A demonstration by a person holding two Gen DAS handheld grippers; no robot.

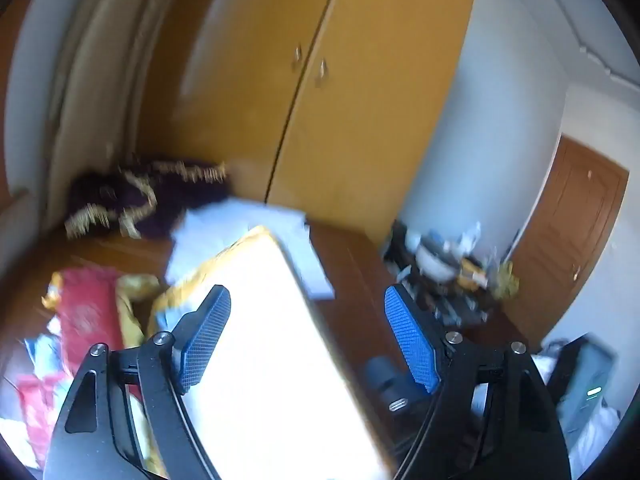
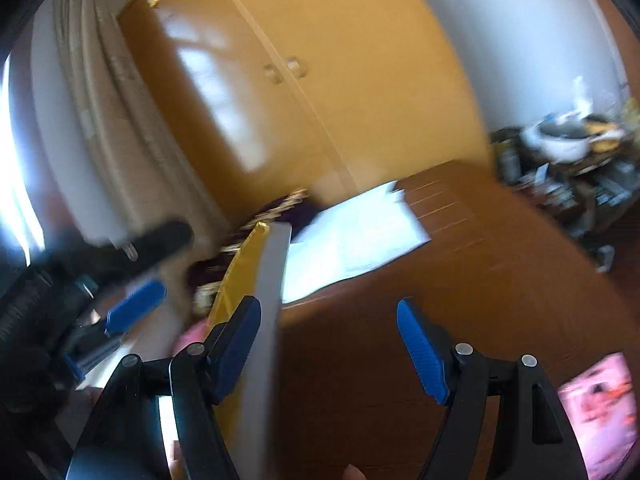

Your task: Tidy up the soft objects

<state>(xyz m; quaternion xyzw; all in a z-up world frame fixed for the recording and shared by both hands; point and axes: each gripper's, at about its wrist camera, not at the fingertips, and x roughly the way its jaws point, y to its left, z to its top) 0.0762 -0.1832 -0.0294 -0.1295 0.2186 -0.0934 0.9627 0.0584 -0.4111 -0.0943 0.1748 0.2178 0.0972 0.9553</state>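
Both grippers gape wide: left gripper [image 1: 308,336] and right gripper [image 2: 328,344] flank a yellow-edged cushion [image 1: 280,360], gripping nothing. I judge I'm mid-grasp; next I must close on its edge. It fills lower centre, pale, overexposed, blurred, above the brown bed surface [image 2: 460,280].

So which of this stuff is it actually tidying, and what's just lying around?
Part of the job:
yellow-edged cushion
dark fringed cloth
red and gold fabric
white sheet

Just lying about:
wardrobe
cluttered side table
door
curtain
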